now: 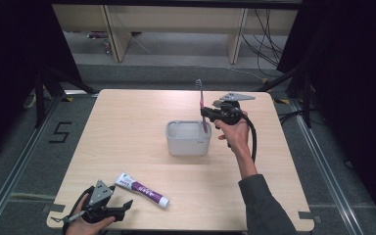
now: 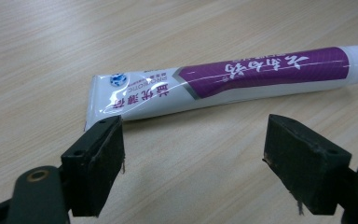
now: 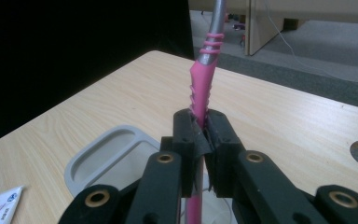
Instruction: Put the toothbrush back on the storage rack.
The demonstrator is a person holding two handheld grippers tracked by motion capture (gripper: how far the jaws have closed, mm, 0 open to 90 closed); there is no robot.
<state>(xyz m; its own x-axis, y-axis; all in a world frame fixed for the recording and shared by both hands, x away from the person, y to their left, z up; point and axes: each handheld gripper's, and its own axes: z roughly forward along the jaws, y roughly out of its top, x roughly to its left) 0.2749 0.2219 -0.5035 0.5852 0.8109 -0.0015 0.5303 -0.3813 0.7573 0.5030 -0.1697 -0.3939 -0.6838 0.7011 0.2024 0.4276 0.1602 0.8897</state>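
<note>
Pink and grey toothbrush (image 1: pixel 203 105) held upright over the pale grey rectangular plastic tub (image 1: pixel 188 138).

The right gripper (image 1: pixel 206 113) has its jaws pressed tight on the pink handle (bristle head up, lower end dipping inside the tub's right side), at the middle of the light wooden table (image 1: pixel 127 122). A white and purple toothpaste tube (image 1: pixel 142 190) lies flat near the front edge. Just left of it, the left gripper (image 1: pixel 122 207) rests low with its jaws spread wide, empty, the tube (image 2: pixel 223 84) just beyond its pads (image 2: pixel 100 163).
</note>
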